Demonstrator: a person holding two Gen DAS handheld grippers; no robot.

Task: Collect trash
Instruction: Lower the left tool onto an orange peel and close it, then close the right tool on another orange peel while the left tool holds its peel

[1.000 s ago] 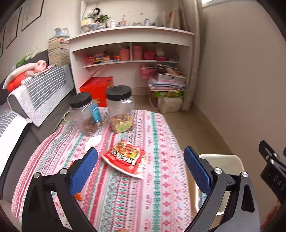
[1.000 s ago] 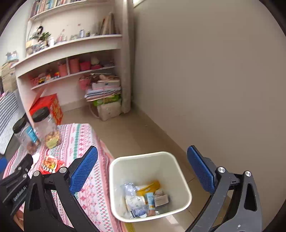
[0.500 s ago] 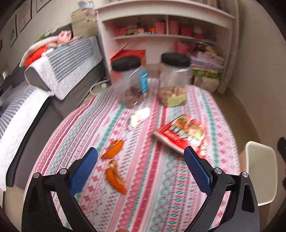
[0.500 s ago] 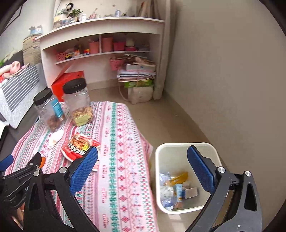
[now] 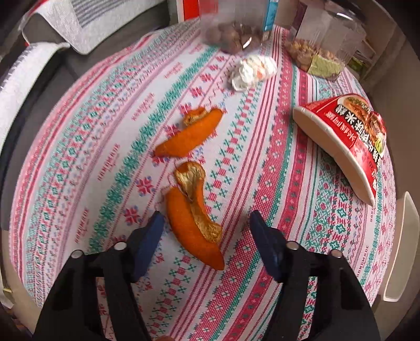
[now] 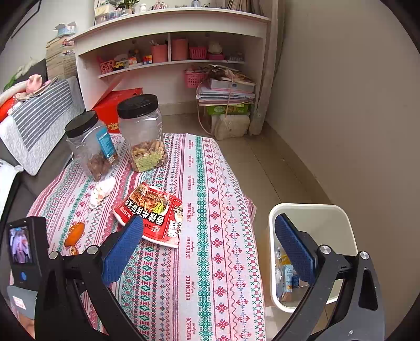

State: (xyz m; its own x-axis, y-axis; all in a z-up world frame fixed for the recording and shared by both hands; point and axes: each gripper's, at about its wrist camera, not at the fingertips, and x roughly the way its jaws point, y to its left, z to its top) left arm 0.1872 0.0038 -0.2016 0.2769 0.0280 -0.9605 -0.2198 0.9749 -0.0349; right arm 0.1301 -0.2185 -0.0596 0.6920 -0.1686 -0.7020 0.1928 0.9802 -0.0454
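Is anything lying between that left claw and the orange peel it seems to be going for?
Nothing visible. The left gripper is open with the nearer orange peel lying on the tablecloth between its fingers; the second peel lies farther off.

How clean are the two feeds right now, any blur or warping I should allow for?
Left wrist view: the near orange peel between the open left gripper fingers is sharp; the jars at the top are smeared by motion blur. Right wrist view: sharp, evenly lit, no glare; fisheye curves the shelf and tablecloth edges.
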